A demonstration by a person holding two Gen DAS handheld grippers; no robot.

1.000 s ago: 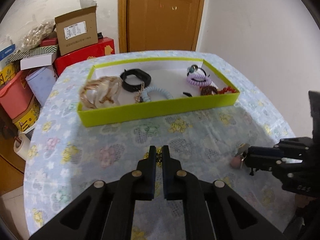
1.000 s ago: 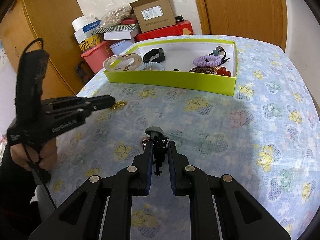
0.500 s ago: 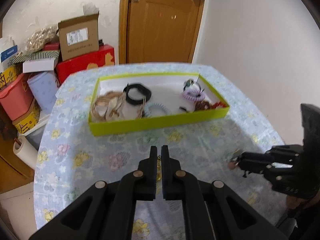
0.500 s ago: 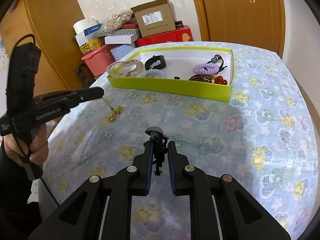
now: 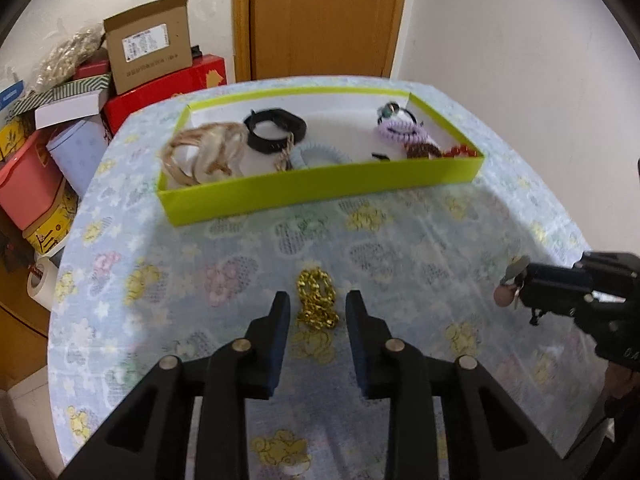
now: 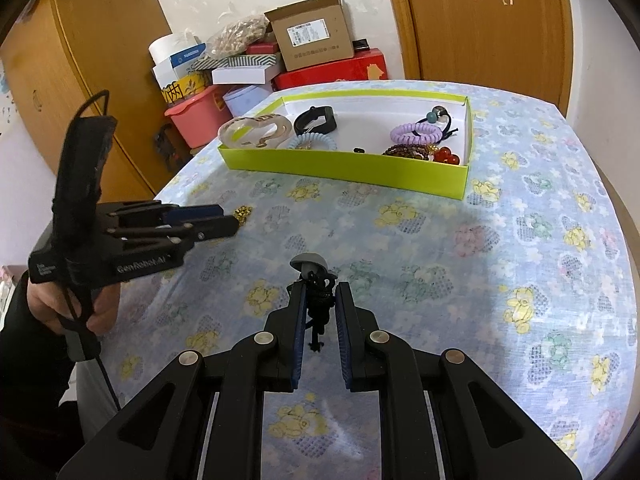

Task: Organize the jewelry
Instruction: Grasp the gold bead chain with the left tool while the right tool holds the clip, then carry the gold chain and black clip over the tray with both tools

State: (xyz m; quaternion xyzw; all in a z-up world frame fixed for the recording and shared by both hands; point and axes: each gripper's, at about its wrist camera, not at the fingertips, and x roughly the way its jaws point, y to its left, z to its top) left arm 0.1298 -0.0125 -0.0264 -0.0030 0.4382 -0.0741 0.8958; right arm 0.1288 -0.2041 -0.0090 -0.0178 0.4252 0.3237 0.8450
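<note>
A gold chain lies on the flowered tablecloth, also seen in the right wrist view. My left gripper is open above it, fingers either side. My right gripper is shut on a black corded charm with a grey cap, held above the table; the charm also shows in the left wrist view. A lime green box at the far side holds bangles, hair ties, a black band and red beads.
Stacked cardboard, red and pink boxes stand beyond the table's far left edge. A wooden door is behind. The table edge curves close at the right. A wooden cabinet stands left.
My left gripper opened and let go of the gold chain, which now lies on the cloth. The left gripper dropped lower toward the table. My right gripper still holds the charm.
</note>
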